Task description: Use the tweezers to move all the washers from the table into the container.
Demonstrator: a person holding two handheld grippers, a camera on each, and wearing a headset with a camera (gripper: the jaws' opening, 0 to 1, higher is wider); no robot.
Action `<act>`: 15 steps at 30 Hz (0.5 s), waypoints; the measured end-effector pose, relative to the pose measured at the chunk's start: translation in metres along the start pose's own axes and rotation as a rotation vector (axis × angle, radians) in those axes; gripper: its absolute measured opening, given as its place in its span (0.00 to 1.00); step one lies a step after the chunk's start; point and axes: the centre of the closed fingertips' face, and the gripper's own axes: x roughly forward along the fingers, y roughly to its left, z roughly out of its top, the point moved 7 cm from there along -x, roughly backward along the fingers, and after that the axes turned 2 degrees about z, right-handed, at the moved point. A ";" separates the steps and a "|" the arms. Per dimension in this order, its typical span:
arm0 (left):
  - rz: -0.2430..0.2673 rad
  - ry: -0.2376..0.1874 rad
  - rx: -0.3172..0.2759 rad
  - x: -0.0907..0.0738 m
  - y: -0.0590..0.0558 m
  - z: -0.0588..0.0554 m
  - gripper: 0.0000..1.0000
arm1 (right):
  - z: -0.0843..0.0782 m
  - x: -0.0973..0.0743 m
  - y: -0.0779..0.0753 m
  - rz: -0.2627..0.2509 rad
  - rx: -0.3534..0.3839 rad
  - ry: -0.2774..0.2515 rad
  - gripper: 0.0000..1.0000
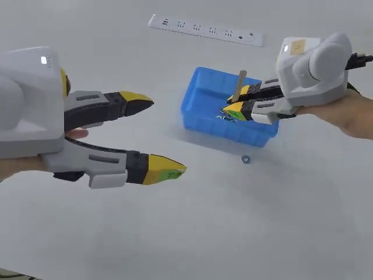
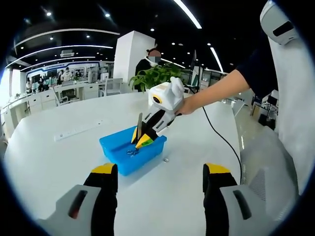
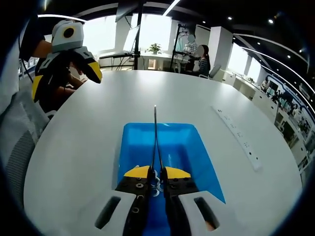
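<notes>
Over the blue container [image 1: 201, 114]: the right tool [image 1: 236, 106], jaws pressed together on the tweezers [image 1: 240, 81], probably held there for a drop inside.
Container floor: several washers [image 3: 157, 181] lie gathered under that tool.
Worktop [image 1: 175, 233], just beside the container's near wall: one washer [image 1: 245, 158] is left to fetch.
Left tool [image 1: 168, 137]: spread and holding nothing, well apart toward the near edge, seemingly to leave room.

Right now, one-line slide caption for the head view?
Right gripper holds tweezers over the blue container; one washer lies on the table; left gripper open.
</notes>
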 end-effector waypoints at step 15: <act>-0.005 -0.013 0.054 0.018 0.019 0.021 0.73 | 0.008 -0.011 0.004 0.000 -0.019 -0.009 0.07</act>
